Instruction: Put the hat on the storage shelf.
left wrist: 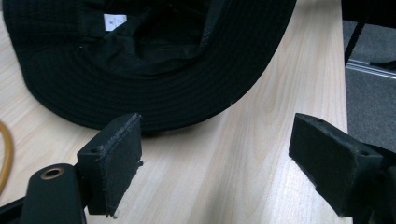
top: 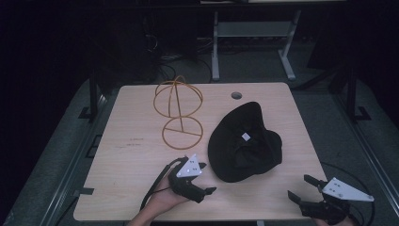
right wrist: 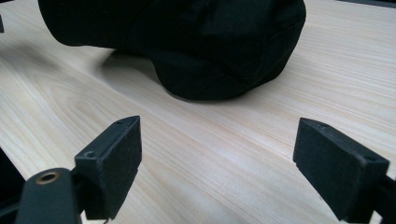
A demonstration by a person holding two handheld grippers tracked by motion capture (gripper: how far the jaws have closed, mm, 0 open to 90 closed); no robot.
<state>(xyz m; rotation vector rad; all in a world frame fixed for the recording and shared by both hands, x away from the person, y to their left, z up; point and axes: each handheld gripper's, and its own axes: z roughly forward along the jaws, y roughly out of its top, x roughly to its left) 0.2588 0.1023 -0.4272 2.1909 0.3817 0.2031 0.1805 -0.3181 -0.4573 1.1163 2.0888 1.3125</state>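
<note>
A black bucket hat [top: 244,141] lies upside down on the right half of the wooden table [top: 131,155], a white label [top: 245,136] showing inside it. My left gripper [top: 208,178] sits just left of the hat's near brim, open and empty. In the left gripper view the brim [left wrist: 140,93] lies right ahead of the gripper [left wrist: 215,158], close to the left jaw. My right gripper [top: 299,186] stands open at the table's near right corner, pointing toward the hat. In the right gripper view the hat [right wrist: 187,42] lies a short way beyond the empty gripper [right wrist: 217,163].
A gold wire hat stand [top: 178,110] rises at the back centre-left of the table, its ring base toward me; its wire [left wrist: 5,154] shows at the left gripper view's edge. A round cable hole [top: 236,95] is at the back. A grey desk frame [top: 254,42] stands behind.
</note>
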